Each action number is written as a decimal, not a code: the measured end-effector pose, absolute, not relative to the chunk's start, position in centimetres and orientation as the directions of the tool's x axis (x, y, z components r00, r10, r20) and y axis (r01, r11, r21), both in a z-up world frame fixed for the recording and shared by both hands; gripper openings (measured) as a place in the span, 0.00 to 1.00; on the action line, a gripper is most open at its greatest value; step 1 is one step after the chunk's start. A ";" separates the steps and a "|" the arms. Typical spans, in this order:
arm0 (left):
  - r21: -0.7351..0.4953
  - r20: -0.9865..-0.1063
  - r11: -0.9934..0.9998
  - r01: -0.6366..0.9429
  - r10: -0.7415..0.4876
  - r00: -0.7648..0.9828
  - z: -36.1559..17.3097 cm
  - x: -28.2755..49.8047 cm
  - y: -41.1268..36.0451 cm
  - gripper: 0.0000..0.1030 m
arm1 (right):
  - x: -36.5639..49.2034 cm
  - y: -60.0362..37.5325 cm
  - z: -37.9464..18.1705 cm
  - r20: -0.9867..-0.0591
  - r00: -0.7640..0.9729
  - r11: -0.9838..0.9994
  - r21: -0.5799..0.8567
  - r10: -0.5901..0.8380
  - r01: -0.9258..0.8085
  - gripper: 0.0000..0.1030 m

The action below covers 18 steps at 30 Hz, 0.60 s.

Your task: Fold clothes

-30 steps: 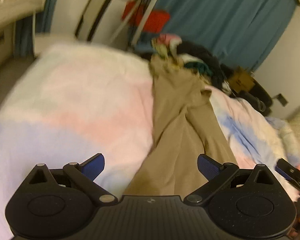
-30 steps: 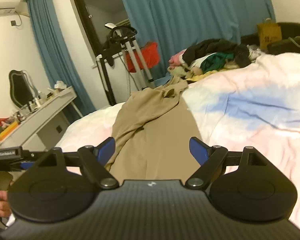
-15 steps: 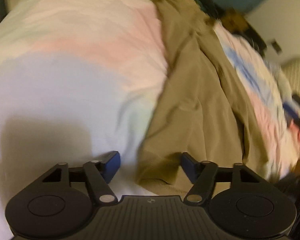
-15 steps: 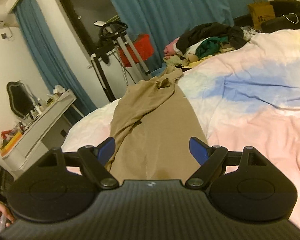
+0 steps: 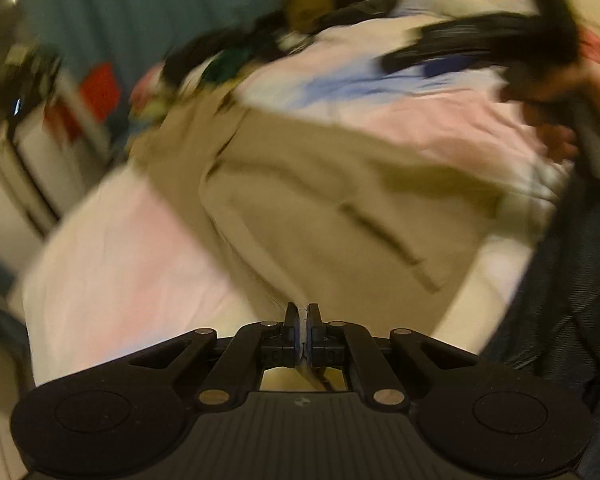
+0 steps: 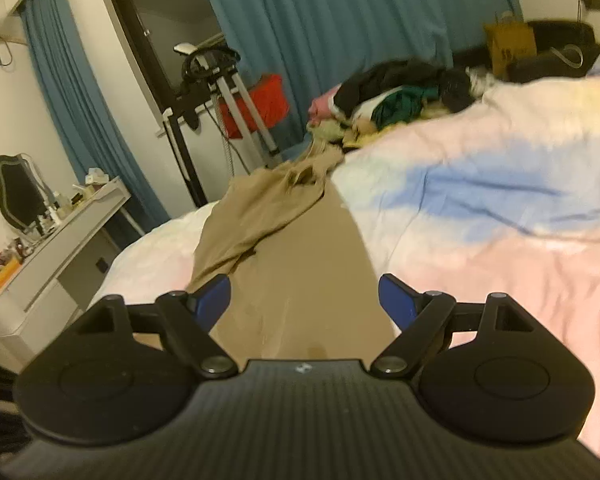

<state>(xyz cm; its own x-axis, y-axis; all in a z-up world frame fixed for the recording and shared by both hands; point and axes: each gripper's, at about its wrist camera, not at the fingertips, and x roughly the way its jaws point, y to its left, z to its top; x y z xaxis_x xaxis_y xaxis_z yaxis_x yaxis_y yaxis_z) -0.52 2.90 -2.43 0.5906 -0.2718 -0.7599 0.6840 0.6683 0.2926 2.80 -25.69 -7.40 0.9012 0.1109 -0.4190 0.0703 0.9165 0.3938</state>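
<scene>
Where the bedspread (image 6: 500,216) of pink, blue and white covers the bed, the tan trousers (image 6: 300,264) lie lengthwise across it, reaching toward a heap of mixed clothes (image 6: 396,92) at the far edge. Teal curtains (image 6: 340,20) hang behind. Right gripper (image 6: 305,300) hovers over the near end of the trousers, jaws spread wide, nothing between them. Left gripper (image 5: 302,322) has just closed; its jaws are pinched on an edge of the trousers. That view is blurred.
</scene>
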 end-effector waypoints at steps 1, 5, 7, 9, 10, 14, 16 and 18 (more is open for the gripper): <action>0.311 -0.751 0.650 0.693 -0.279 0.599 -2.3 -1.2 1.6 0.03 | 2.7 -25.8 -7.3 -0.415 0.904 0.918 0.390 0.103 0.074 0.80; 0.312 -0.745 0.624 0.716 -0.307 0.592 -2.9 -2.3 -2.0 0.03 | 2.6 -26.8 -7.1 -0.418 0.904 0.915 0.394 0.092 0.089 0.80; 0.314 -0.751 0.618 0.721 -0.303 0.587 -3.9 -2.2 -3.4 0.03 | 2.3 -27.4 -7.0 -0.415 0.905 0.908 0.408 0.096 0.091 0.80; 0.276 -0.763 0.637 0.720 -0.310 0.566 -4.6 -1.6 -4.2 0.03 | 2.0 -28.2 -6.9 -0.412 0.906 0.901 0.423 0.100 0.092 0.80; 0.256 -0.769 0.646 0.719 -0.315 0.556 -4.9 -1.3 -4.5 0.03 | 1.8 -28.5 -6.8 -0.410 0.906 0.898 0.431 0.103 0.093 0.80; 0.187 -0.779 0.671 0.718 -0.344 0.524 -6.0 -0.5 -5.7 0.03 | 1.3 -29.7 -7.1 -0.428 0.897 0.895 0.436 0.112 0.097 0.80; 0.119 -0.791 0.686 0.718 -0.372 0.486 -7.0 0.1 -6.6 0.04 | 1.5 -30.1 -7.7 -0.453 0.882 0.886 0.452 0.133 0.098 0.80; 0.034 -0.811 0.694 0.719 -0.402 0.426 -8.1 0.9 -7.2 0.08 | 2.0 -30.5 -8.6 -0.484 0.858 0.869 0.484 0.173 0.098 0.80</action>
<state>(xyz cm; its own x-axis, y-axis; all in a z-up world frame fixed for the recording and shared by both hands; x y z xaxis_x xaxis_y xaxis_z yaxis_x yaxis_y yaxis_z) 0.91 -7.21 -8.13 0.4257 -0.4017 -0.8108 0.7193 0.6939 0.0339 1.97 -30.45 -8.58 0.8575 0.1730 -0.4845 0.0983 0.8693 0.4845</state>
